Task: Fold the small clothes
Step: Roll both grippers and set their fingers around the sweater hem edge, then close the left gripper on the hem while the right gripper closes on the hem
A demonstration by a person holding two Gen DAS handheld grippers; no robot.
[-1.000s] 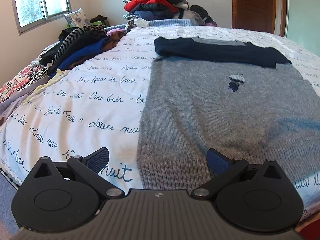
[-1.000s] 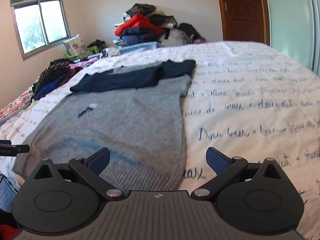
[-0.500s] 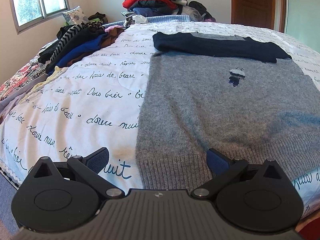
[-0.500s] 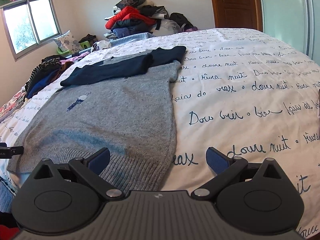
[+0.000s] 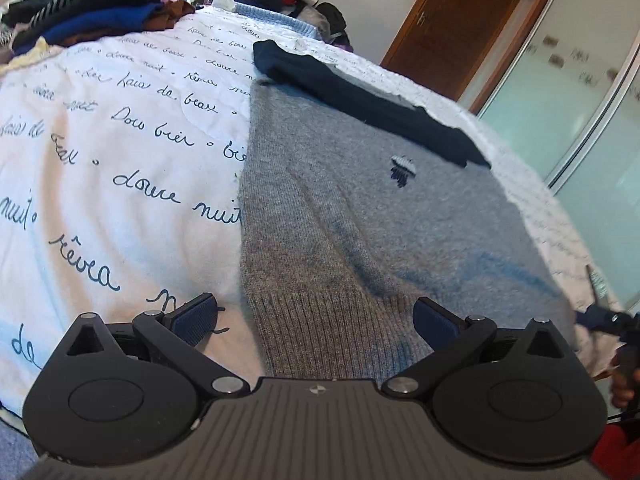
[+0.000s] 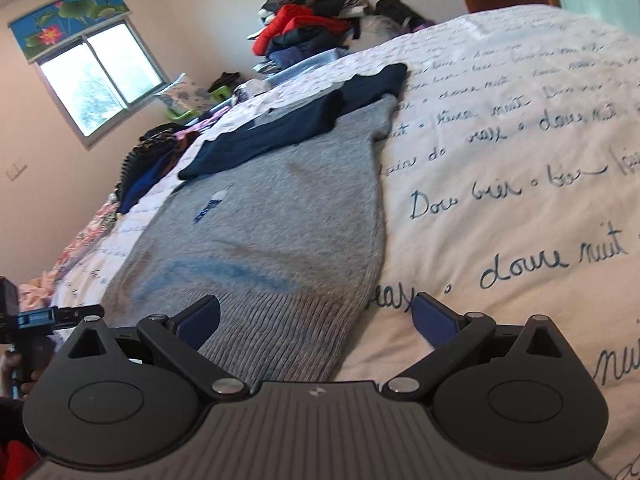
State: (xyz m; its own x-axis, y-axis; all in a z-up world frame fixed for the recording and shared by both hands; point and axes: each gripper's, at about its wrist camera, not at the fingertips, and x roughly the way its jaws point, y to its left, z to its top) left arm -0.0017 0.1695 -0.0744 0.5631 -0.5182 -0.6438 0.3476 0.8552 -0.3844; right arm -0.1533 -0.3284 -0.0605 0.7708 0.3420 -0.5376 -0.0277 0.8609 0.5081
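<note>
A grey knitted sweater (image 5: 380,220) (image 6: 272,224) lies flat on the bed, its navy sleeves (image 5: 360,96) (image 6: 280,132) folded across the chest. The ribbed hem faces me. My left gripper (image 5: 316,320) is open and straddles the hem's left corner, one pad over the bedspread, one over the knit. My right gripper (image 6: 316,316) is open at the hem's right corner, its left pad over the ribbing and its right pad over the bedspread. Neither holds anything.
The white bedspread (image 5: 100,168) (image 6: 520,200) with blue script covers the bed. Folded dark clothes (image 5: 92,8) sit at the left edge. A mixed clothes pile (image 6: 312,28) stands at the far end. A window (image 6: 96,80) is left, a wooden door (image 5: 460,20) right.
Both grippers have dropped lower and closer to the sweater's hem and tilted. Their jaws stay open. The sweater has not moved.
</note>
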